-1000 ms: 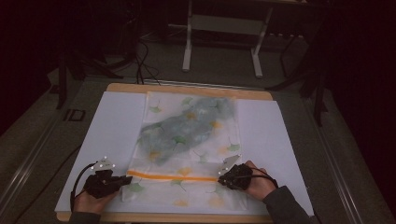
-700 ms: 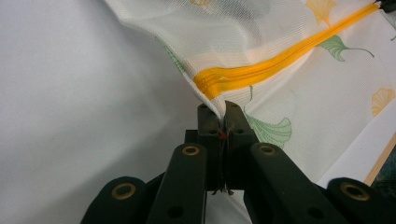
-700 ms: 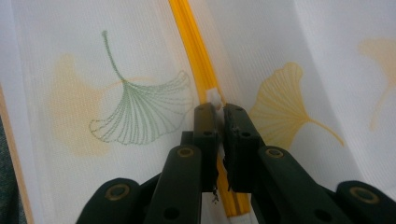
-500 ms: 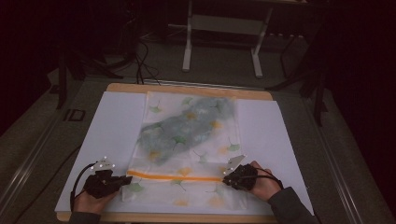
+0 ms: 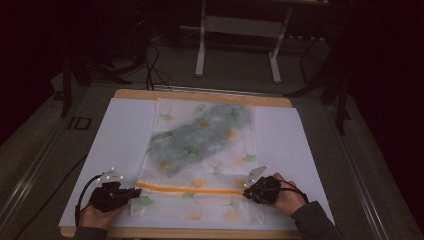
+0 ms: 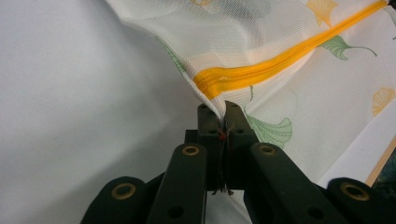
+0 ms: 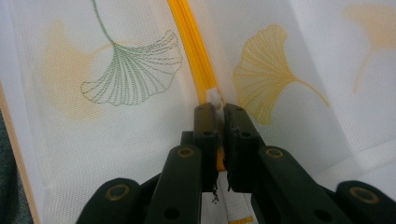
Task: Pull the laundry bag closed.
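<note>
A white mesh bag (image 5: 235,150) printed with ginkgo leaves lies flat on the table, with a grey-blue garment (image 5: 200,137) inside it. An orange zipper (image 5: 190,189) runs across its near part. My left gripper (image 5: 136,191) is shut on the bag's left edge (image 6: 205,100), right at the zipper's end (image 6: 261,74); in the left gripper view its jaws (image 6: 222,108) pinch the mesh. My right gripper (image 5: 247,192) is shut on the zipper's right end; in the right gripper view its jaws (image 7: 217,108) clamp the orange zipper (image 7: 189,46) by a small white tab.
The bag rests on a white sheet (image 5: 125,135) that covers a wooden tabletop (image 5: 200,95). Beyond the table stand dark floor, cables and a metal frame (image 5: 240,45). The table's near edge runs just under both hands.
My right gripper has edged slightly to the right along the zipper line. The left gripper has stayed put with the bag's edge in it.
</note>
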`<move>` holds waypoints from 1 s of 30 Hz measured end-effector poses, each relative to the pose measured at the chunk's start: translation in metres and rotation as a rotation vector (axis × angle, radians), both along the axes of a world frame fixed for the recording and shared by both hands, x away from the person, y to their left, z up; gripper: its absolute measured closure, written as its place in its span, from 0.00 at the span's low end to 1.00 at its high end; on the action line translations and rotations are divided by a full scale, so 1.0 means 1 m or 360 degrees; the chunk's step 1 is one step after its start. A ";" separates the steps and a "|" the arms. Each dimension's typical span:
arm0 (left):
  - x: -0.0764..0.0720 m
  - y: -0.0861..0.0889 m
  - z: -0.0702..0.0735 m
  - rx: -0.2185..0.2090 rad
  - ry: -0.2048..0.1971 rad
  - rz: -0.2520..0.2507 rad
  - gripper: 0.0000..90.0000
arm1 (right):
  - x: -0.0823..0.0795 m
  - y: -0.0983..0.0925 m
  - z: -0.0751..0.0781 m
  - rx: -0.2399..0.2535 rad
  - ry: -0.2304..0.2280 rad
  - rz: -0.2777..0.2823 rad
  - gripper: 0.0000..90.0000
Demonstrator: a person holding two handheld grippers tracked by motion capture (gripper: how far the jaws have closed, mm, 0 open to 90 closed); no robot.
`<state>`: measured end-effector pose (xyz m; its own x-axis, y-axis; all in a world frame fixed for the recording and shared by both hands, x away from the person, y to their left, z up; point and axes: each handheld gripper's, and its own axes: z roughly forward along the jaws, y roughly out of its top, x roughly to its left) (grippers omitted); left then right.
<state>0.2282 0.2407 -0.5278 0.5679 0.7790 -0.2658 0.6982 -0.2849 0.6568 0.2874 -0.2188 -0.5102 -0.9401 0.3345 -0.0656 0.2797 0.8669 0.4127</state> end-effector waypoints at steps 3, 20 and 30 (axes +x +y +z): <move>0.000 0.000 0.000 -0.0001 -0.0001 0.0002 0.98 | 0.000 -0.001 0.001 -0.0011 0.0000 0.0005 0.94; 0.000 0.001 0.000 -0.0010 0.0007 0.0012 0.98 | -0.008 -0.022 0.003 -0.0023 0.0003 -0.0038 0.94; 0.000 0.001 -0.001 -0.0010 0.0015 0.0008 0.98 | -0.011 -0.032 0.005 -0.0010 0.0008 -0.0052 0.94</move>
<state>0.2286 0.2421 -0.5289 0.5614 0.7802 -0.2760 0.7057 -0.2772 0.6520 0.2759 -0.2509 -0.5055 -0.9290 0.3647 -0.0631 0.3099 0.8598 0.4059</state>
